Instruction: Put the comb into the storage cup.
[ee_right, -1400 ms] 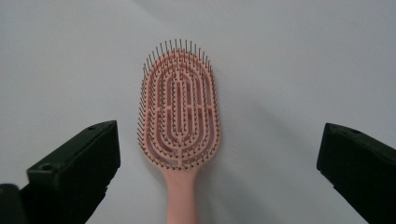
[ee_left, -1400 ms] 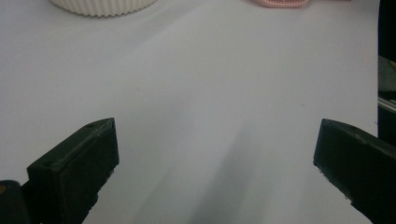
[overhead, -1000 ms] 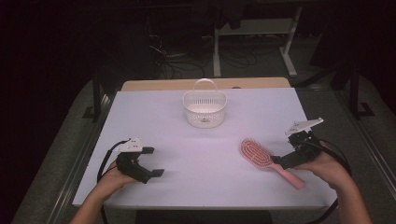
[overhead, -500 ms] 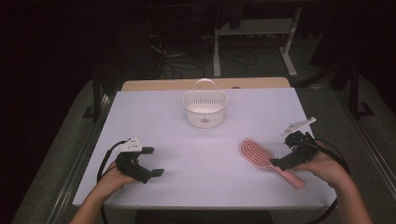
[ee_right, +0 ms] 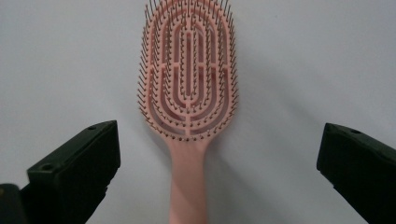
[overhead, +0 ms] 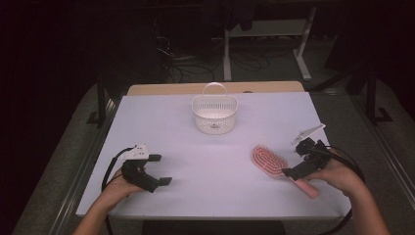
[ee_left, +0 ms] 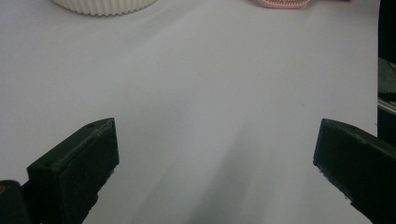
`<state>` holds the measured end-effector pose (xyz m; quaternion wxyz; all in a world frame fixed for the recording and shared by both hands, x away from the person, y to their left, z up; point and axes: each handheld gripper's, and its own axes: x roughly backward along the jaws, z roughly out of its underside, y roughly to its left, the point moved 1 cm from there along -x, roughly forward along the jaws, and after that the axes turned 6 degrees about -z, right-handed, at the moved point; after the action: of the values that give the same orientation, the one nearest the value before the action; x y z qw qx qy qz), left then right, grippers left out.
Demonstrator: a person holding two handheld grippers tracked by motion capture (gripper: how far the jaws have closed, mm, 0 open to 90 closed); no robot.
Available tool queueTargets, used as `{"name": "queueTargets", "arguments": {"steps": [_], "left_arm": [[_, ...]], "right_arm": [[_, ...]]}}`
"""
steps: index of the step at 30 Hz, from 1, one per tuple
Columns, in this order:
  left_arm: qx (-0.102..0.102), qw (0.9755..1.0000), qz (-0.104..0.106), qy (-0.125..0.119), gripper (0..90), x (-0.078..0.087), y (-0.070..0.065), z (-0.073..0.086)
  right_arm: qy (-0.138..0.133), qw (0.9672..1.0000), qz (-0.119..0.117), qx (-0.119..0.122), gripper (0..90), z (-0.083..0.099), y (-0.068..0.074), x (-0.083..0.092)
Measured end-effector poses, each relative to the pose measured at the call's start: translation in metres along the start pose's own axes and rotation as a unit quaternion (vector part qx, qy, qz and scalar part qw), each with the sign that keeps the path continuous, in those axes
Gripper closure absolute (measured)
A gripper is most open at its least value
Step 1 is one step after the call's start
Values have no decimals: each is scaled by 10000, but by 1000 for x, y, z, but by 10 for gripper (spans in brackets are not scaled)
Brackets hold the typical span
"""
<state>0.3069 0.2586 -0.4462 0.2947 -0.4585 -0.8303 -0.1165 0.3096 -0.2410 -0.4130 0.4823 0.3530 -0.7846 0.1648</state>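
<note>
A pink hairbrush [overhead: 268, 160] lies bristles up on the white table [overhead: 161, 122], at the right. Its handle [overhead: 309, 188] points toward the person. My right gripper [overhead: 294, 159] hovers over the handle, open. In the right gripper view the brush [ee_right: 187, 93] runs straight up the middle, and the right gripper [ee_right: 219, 156] has its jaws spread wide on either side of the handle without touching it. My left gripper [overhead: 160, 169] rests open at the front left with nothing between its fingers; it [ee_left: 217, 149] faces bare table.
A white ribbed basket [overhead: 214, 115] with a hoop handle stands at the back middle of the table; its base [ee_left: 102, 5] and the brush's edge [ee_left: 280, 3] show far off in the left gripper view. A dark floor with cables and stands surrounds the table.
My right gripper has drifted slightly left and toward the person, settling over the brush handle. The left gripper, brush and basket have not moved.
</note>
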Motion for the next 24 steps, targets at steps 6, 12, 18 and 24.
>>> {"name": "queueTargets", "arguments": {"steps": [6,12,18,24], "left_arm": [[5,10000,-4,5,3,0,0,0],[-2,10000,-4,12,3,0,0,0],[-9,10000,-2,13,3,0,-1,0],[-18,10000,-4,26,3,0,-1,0]], "right_arm": [[189,9998,4,12,0,-1,0,-4],[293,9996,2,20,0,-1,1,-7],[429,9991,-36,40,0,1,1,-13],[535,9985,-61,34,0,2,2,-18]]}}
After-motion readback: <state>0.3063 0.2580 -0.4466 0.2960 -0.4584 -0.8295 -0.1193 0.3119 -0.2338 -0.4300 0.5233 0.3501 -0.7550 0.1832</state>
